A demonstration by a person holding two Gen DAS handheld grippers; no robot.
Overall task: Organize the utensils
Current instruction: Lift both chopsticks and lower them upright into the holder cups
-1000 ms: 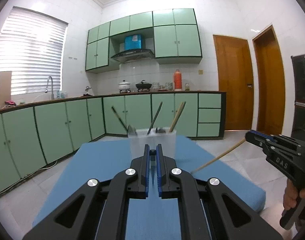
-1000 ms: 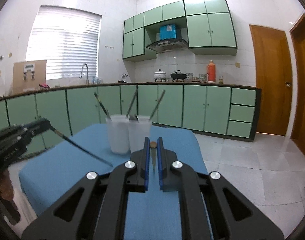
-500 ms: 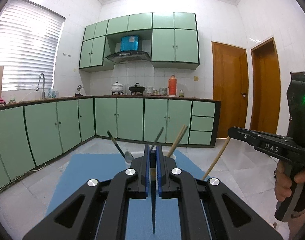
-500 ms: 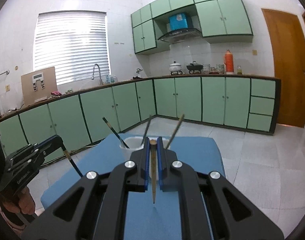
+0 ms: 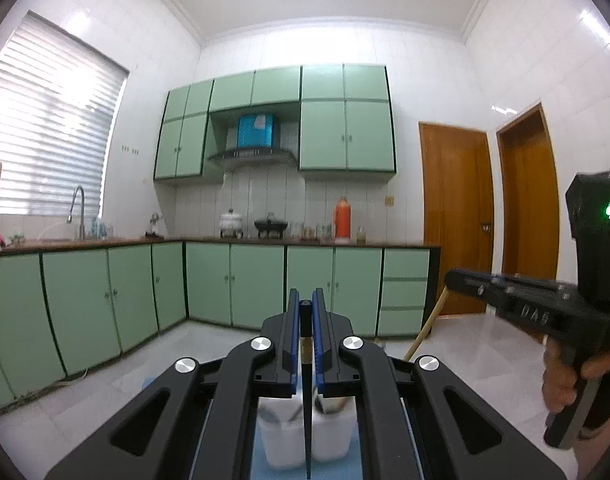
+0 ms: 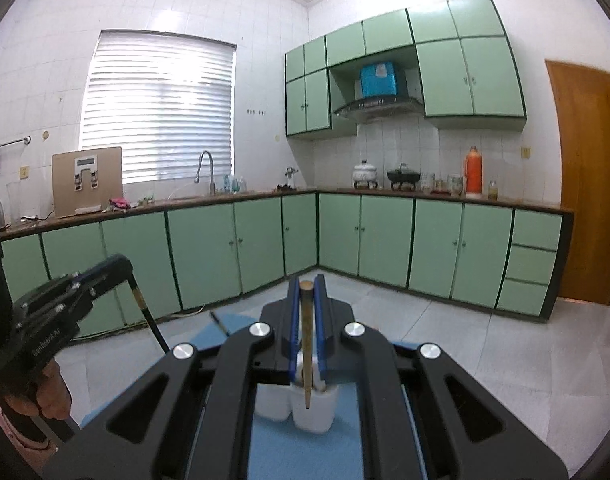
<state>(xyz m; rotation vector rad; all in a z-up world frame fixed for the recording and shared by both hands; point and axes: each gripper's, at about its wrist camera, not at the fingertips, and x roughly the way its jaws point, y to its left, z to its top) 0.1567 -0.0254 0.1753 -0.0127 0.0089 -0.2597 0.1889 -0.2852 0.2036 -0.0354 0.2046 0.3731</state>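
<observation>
Two grippers loaded: left gripper (image 5: 303,312) clamps a dark chopstick (image 5: 306,400), right gripper (image 6: 306,292) a wooden one (image 6: 306,344), both tip-down above the cups (image 6: 295,408) on the blue tabletop (image 6: 305,456). Insertion step; next, lower straight in, probably one per cup.

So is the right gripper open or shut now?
Shut. In its own wrist view the right gripper has both blue pads pressed on a wooden chopstick that points down over the white cups.
</observation>
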